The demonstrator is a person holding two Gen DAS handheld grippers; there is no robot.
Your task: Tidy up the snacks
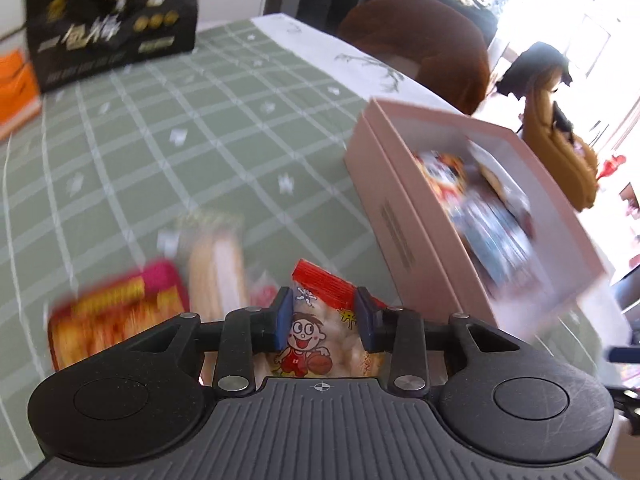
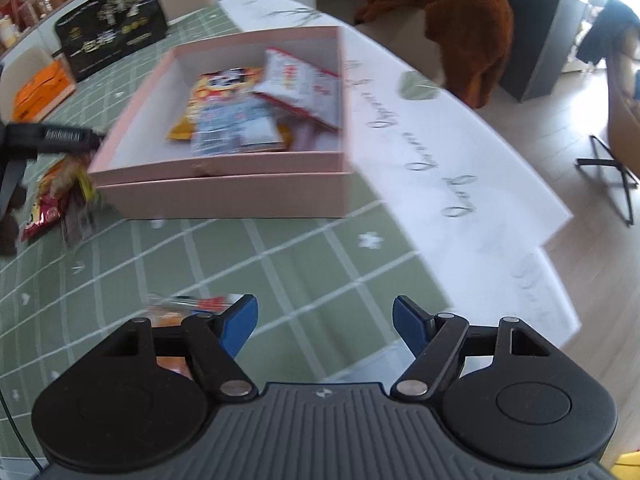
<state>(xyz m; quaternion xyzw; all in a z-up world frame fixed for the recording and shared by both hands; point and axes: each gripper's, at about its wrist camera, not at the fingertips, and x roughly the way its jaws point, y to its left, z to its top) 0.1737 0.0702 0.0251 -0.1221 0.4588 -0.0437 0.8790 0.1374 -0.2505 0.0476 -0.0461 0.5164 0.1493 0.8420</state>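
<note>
Pink box (image 2: 224, 196) holds several snack packets (image 2: 248, 116); left gripper (image 1: 323, 318) grips cartoon packet (image 1: 316, 332)

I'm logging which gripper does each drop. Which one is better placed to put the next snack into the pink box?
Left. The left gripper is already shut on a cartoon-boy snack packet, with the pink box just to its right. The right gripper is open and holds nothing, hovering over the green checked tablecloth.

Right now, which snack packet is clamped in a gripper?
The cartoon-boy packet, clamped in the left gripper; the other packets lie loose on the table or in the pink box.
</note>
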